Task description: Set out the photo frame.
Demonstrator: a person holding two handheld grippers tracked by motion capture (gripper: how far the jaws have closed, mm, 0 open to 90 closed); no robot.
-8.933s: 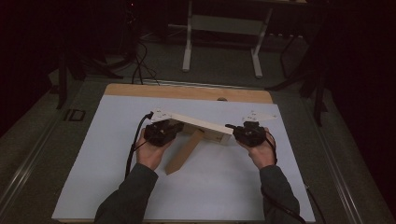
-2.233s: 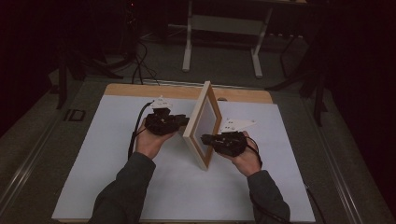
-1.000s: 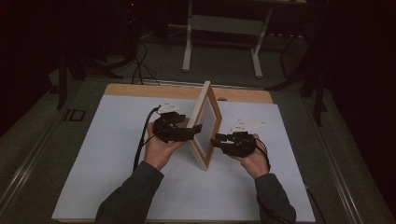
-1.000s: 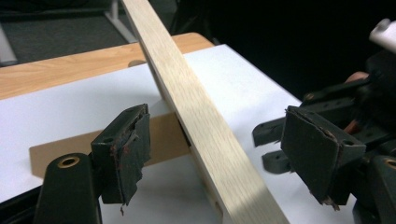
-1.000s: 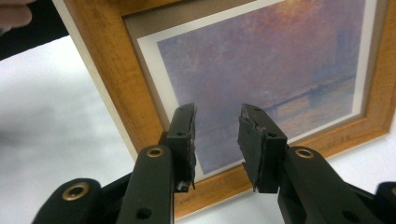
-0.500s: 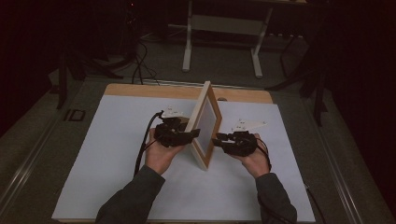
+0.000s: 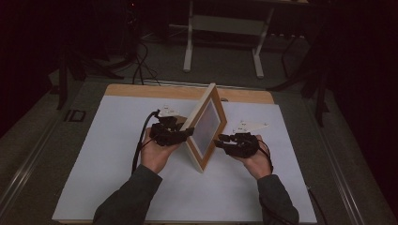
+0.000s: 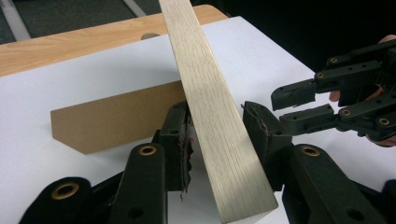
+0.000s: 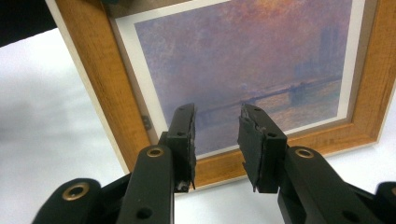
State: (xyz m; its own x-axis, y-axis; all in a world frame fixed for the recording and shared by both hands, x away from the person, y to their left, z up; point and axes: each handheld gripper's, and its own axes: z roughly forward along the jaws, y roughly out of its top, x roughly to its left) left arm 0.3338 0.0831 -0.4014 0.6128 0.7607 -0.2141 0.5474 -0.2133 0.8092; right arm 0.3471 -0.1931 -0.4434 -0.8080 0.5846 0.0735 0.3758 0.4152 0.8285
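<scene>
A wooden picture frame (image 7: 206, 126) stands upright on the white sheet, propped by its brown easel back (image 8: 112, 116). My left gripper (image 7: 190, 132) reaches in from the left. Its jaws straddle the frame's pale side edge (image 8: 215, 116); they have just been closing and stand open, a narrow gap still at one pad. My right gripper (image 7: 219, 140) hovers open just in front of the frame's face, nothing between its jaws. In the right gripper view that gripper (image 9: 215, 128) points at the purple-orange print (image 9: 233, 60). The left gripper view shows the right gripper (image 8: 292, 105) beyond the frame.
The white sheet (image 7: 108, 154) covers a wooden tabletop whose bare strip (image 7: 155, 91) runs along the far side. A white table base (image 7: 225, 23) and cables stand on the dark floor beyond. Each gripper trails a black cable.
The left gripper's jaws have narrowed around the frame's edge. The frame has stayed upright, and the right gripper has held its place in front of it.
</scene>
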